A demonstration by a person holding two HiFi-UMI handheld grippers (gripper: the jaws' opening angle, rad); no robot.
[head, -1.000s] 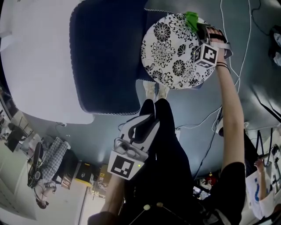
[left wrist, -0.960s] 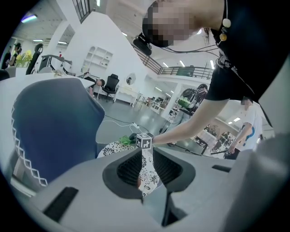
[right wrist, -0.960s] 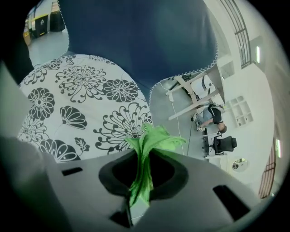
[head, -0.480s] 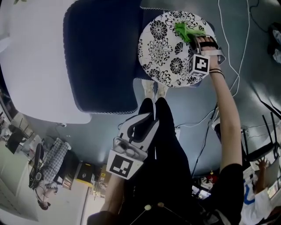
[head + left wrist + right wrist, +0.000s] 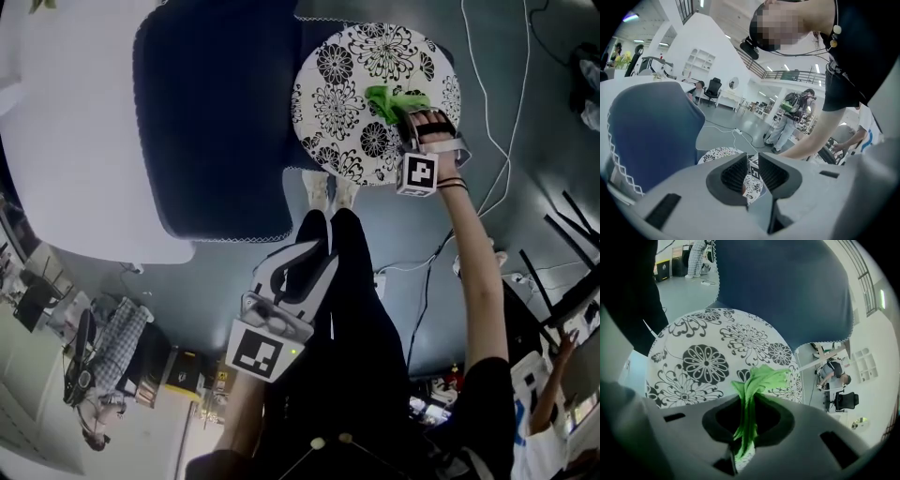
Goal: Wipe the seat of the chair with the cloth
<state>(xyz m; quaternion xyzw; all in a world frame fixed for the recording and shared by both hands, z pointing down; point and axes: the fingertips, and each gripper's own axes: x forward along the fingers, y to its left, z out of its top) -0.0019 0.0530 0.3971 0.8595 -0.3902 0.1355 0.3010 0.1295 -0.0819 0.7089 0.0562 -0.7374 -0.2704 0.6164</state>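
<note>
The chair seat (image 5: pixel 352 89) is round, white with black flowers; it fills the right gripper view (image 5: pixel 703 357) and peeks past the jaws in the left gripper view (image 5: pixel 719 153). A green cloth (image 5: pixel 392 98) lies bunched on the seat's right half. My right gripper (image 5: pixel 406 120) is shut on the cloth (image 5: pixel 761 378), which runs up between its jaws (image 5: pixel 749 416) and spreads onto the seat. My left gripper (image 5: pixel 305 262) hangs by the person's legs, away from the seat. Its jaws (image 5: pixel 752 171) stand close together with nothing between them.
A dark blue draped thing (image 5: pixel 216 122) stands close against the seat's left side, with a white surface (image 5: pixel 75 122) beyond it. White cables (image 5: pixel 487 84) lie on the grey floor right of the seat. The person's feet (image 5: pixel 330 192) stand at the seat's near rim.
My right gripper has dragged the cloth from the seat's far right rim toward the person, onto the middle right of the seat. The left gripper has stayed put.
</note>
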